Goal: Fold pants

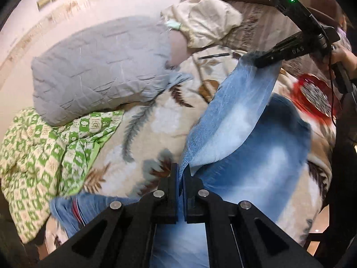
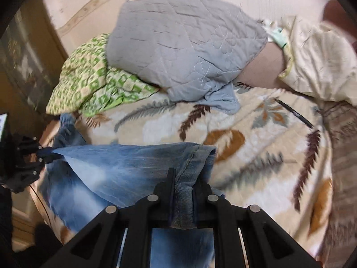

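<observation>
The left gripper [image 1: 181, 174] jaws are pinching a thin edge of the blue jeans [image 1: 241, 120], and the right gripper [image 2: 183, 178] jaws are clamping a thick hem. The denim is hanging stretched between them over the leaf-print blanket [image 2: 256, 147] on the bed. Beyond, a grey quilt [image 2: 183, 44] is lying on a green checked cover [image 2: 89, 82].

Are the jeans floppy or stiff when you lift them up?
Probably floppy: the jeans sag between the left gripper and the right gripper, which both pinch an edge. They likely weigh a fair bit, since the cloth looks thick at the seam. They shouldn't slip easily; the weave looks rough.
</observation>
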The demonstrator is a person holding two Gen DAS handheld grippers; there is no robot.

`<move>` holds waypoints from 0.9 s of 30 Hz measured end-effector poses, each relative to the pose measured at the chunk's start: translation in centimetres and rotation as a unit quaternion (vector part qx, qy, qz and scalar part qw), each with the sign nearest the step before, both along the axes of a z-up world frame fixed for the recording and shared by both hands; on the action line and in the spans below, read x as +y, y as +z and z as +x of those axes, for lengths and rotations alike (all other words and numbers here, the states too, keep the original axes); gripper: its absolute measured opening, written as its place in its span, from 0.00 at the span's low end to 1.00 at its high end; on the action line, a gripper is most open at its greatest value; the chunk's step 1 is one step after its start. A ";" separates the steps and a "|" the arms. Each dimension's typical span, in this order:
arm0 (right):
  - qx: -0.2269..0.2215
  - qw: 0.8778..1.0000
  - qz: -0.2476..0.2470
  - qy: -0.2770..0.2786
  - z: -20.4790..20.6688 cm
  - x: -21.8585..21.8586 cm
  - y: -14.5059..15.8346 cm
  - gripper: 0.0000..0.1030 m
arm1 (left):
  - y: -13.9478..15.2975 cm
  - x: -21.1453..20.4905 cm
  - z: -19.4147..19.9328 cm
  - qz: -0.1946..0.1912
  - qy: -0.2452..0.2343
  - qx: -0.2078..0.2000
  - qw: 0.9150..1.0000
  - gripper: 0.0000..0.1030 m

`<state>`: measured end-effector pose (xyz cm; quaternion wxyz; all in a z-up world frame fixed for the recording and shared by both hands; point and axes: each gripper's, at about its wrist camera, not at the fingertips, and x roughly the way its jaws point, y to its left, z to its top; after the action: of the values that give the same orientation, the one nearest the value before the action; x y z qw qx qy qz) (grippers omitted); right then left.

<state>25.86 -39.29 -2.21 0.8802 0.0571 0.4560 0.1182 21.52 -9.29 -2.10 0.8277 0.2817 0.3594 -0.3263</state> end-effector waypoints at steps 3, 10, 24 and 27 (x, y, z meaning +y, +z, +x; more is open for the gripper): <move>-0.017 0.999 -0.048 -0.001 -5.8 1.1 -1.5 0.12 | -2.2 -0.7 -5.6 0.026 -0.012 -0.034 0.999 0.02; 0.060 0.998 -0.033 -0.011 -11.9 2.1 -9.3 0.12 | -9.9 -0.3 -10.6 0.038 0.003 0.001 0.999 0.02; 0.073 0.995 -0.016 -0.062 -13.4 2.0 -11.3 0.48 | -12.7 -0.1 -10.0 0.001 0.052 0.034 0.998 0.05; 0.045 0.996 -0.039 -0.072 -14.5 1.9 -9.6 0.89 | -12.4 0.3 -10.2 0.006 0.069 0.029 0.997 0.30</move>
<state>11.32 -37.39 -11.86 0.8668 0.0607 0.4938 0.0336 11.30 -9.04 -14.51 0.8358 0.2519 0.4035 -0.2743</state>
